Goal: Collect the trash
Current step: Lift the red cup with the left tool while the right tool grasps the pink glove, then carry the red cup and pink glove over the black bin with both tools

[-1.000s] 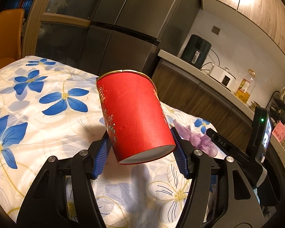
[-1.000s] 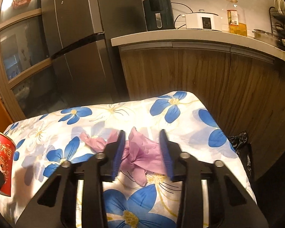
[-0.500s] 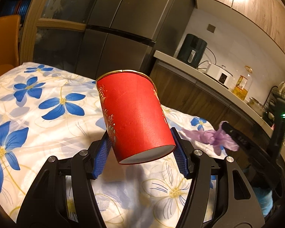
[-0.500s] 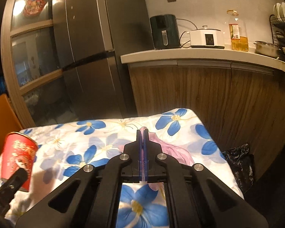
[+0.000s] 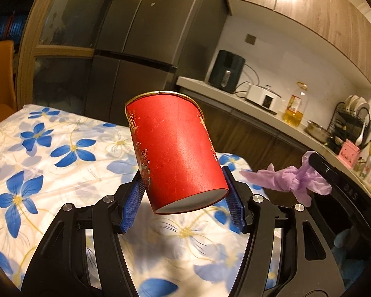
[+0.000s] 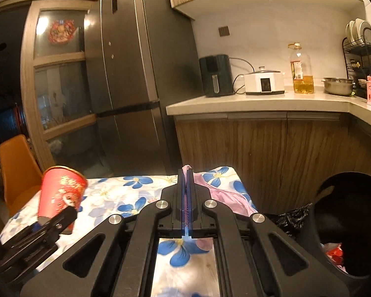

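Observation:
My left gripper is shut on a red paper cup with gold print, held tilted above the flowered tablecloth. The cup also shows in the right wrist view, at the left. My right gripper is shut on a crumpled purple plastic glove, lifted above the table's right end. In the left wrist view the glove hangs from the right gripper's tip at the right. A black trash bin with a bag and some trash inside stands below, to the right of the table.
A kitchen counter with an air fryer, cooker, oil bottle and dish rack runs behind. A dark fridge stands at the back. An orange chair stands left of the table.
My right gripper closed on the purple glove and lifted it off the table. Both grippers have risen, the left one still holding the cup.

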A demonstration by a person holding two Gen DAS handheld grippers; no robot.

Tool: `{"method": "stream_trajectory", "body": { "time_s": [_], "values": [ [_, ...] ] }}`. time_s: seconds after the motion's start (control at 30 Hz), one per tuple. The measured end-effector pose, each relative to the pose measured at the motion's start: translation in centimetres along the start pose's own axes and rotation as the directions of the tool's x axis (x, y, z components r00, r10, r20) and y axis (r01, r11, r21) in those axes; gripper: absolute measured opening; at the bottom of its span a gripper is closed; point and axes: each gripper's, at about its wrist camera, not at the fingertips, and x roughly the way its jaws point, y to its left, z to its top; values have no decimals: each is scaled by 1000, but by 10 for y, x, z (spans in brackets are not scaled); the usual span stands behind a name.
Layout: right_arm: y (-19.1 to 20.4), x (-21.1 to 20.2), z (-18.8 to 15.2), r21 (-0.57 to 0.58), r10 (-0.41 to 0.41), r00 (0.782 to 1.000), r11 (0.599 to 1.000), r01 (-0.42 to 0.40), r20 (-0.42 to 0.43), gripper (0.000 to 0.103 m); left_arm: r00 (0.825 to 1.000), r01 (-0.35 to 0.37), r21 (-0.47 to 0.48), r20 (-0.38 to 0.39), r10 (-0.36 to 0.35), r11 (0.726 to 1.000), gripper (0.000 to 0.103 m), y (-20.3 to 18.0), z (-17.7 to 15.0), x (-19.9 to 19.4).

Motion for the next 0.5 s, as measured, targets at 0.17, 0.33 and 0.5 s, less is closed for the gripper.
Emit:
{"method": "stream_trajectory", "body": {
  "time_s": [0.17, 0.33, 0.5],
  "values": [
    [-7, -39, 2, -3, -16, 999, 1000, 16, 35, 2, 1000, 29, 28, 12, -29, 999, 60, -17, 1, -18],
    [-18, -69, 2, 9, -37, 998, 999, 37, 52, 2, 998, 66, 54, 15, -67, 996, 60, -38, -1, -35],
    [-29, -93, 2, 15, -59, 995, 998, 58, 77, 2, 994, 105, 82, 13, -107, 991, 60, -59, -6, -46]
  ]
}}
